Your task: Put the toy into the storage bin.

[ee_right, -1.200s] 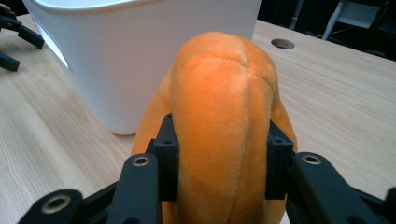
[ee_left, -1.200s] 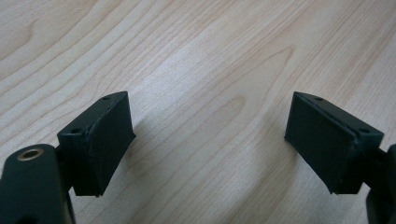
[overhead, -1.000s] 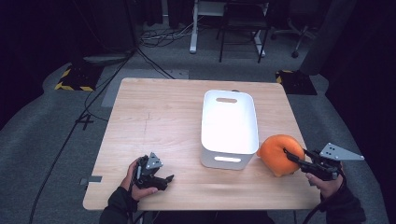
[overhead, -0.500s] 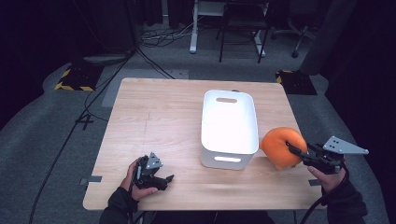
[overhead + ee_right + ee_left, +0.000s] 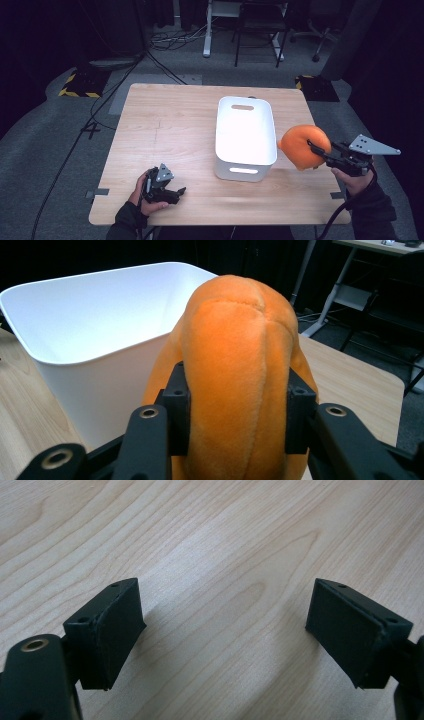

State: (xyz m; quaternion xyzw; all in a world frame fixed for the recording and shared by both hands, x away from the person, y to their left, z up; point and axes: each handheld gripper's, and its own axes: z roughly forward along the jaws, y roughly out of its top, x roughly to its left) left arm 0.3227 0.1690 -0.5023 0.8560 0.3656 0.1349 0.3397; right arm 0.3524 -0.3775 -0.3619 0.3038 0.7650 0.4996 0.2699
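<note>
While you hold the orange plush toy [image 5: 301, 146] in your right gripper [image 5: 318, 152], its jaws are pressed into the toy's soft sides from left and right, and the fabric bulges between and above them, as the right gripper view makes plain [image 5: 239, 385]. From the high view, the toy hangs off the table [image 5: 165, 125] surface, just beside the right long wall of the white bin [image 5: 245, 131] and near its front right corner, but outside it. That bin stands upright on the wood, right of the table's middle, with a slot handle cut into each short end. Its inside is bare white all the way down, so far as both views show: the high view looks straight onto its floor, and the right gripper view looks over the near rim [image 5: 85, 325] onto clean inner walls. In that same view the toy covers part of the bin's near corner, and I cannot tell whether plush and plastic touch or stand slightly apart. Your left gripper [image 5: 167, 190] rests low at the front left of the table, well apart from the bin, with its jaws spread wide over plain wood [image 5: 225, 612] and nothing between them.
</note>
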